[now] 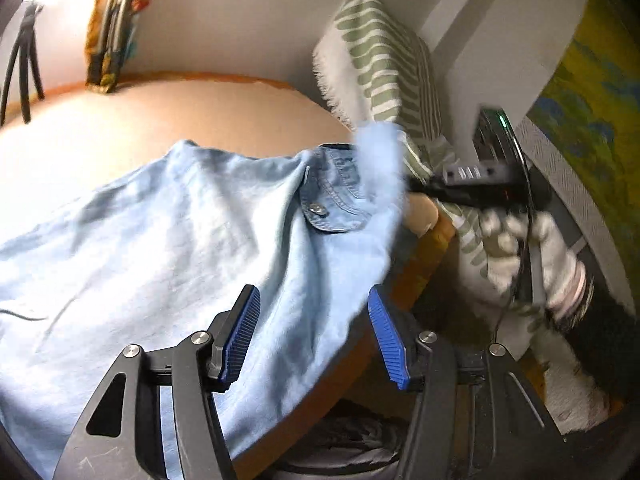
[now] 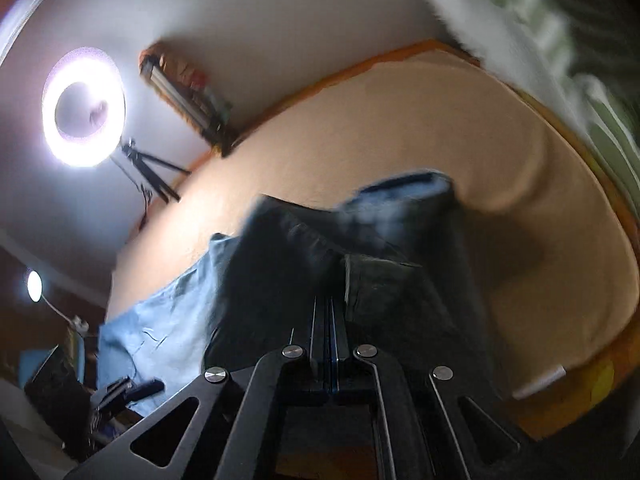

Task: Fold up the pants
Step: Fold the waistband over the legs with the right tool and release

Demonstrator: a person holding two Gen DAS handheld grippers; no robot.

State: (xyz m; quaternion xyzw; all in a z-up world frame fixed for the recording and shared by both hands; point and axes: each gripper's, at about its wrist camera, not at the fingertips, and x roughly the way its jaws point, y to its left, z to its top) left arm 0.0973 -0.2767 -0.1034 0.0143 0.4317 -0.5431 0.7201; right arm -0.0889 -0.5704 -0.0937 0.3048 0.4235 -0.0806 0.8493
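Light blue denim pants (image 1: 168,232) lie spread over a beige padded surface (image 1: 200,108), their buttoned waist (image 1: 332,200) towards the right edge. Low in the left wrist view, my left gripper (image 1: 314,338) stands open, its blue pads (image 1: 240,334) just above the cloth near the surface's edge, pinching nothing. My right gripper (image 1: 416,186), held by a white-gloved hand (image 1: 552,264), is at the waist, where a blurred flap of denim (image 1: 378,152) is lifted. In the right wrist view its fingers (image 2: 330,320) are pressed together with dark, shadowed pants cloth (image 2: 320,240) bunched at their tips.
A green-and-white striped pillow (image 1: 384,60) leans against the wall at the right end of the surface. A ring light on a tripod (image 2: 84,106) stands at the far end beside a colourful framed object (image 1: 116,20). The surface has an orange rim (image 2: 600,216).
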